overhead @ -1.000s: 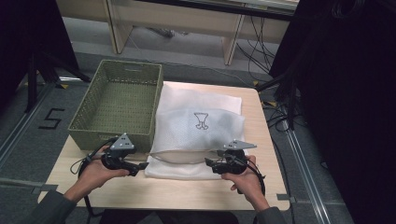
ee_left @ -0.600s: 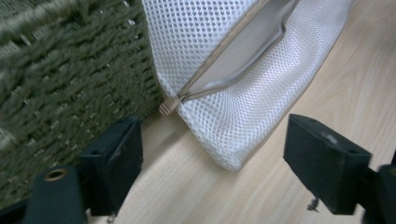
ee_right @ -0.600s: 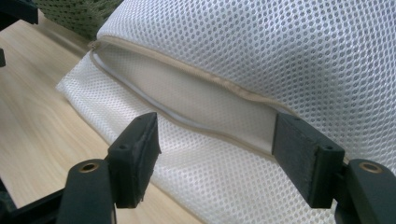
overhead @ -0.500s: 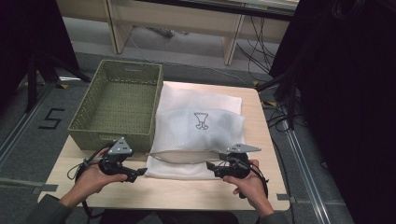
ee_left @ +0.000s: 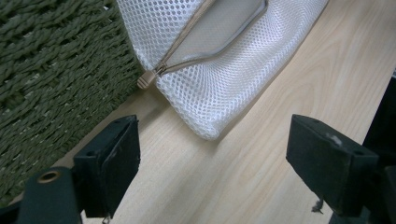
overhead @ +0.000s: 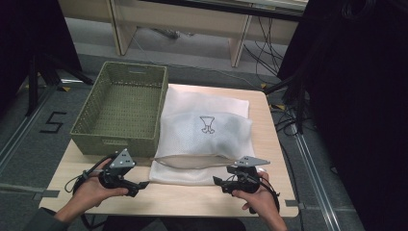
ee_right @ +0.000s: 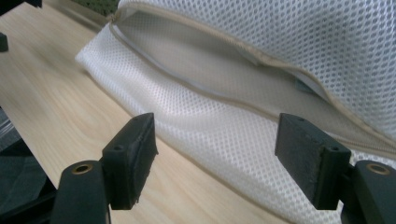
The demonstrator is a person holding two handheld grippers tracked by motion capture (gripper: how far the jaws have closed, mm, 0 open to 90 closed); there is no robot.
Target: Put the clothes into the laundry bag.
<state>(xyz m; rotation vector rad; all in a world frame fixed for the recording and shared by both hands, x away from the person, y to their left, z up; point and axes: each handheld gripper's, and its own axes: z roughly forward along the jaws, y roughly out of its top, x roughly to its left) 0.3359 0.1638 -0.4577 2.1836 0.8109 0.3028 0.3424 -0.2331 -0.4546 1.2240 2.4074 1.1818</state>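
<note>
High view: white mesh laundry bag (overhead: 204, 137) lying flat on the wooden tabletop (overhead: 192, 199), left edge just beside the green woven basket (overhead: 122, 113), zipper mouth gaping along the near edge. Left gripper (overhead: 141, 184) held low near the bag's near-left corner, right gripper (overhead: 217, 183) near the near-right corner, both apart from the mesh, each in a hand.

Left gripper view: fingers (ee_left: 112, 163) spread wide, just been opening, nothing between them but bare tabletop (ee_left: 261, 140). Bag corner (ee_left: 205, 88) a little ahead, tan zipper end (ee_left: 147, 79) close to the basket wall (ee_left: 51, 79).

Right gripper view: fingers (ee_right: 133, 156) wide apart, just been opening, not pressing on anything. Open zipper mouth (ee_right: 224, 70) ahead, lower mesh layer (ee_right: 210, 135) lying behind the gap, upper layer lifted above.
</note>
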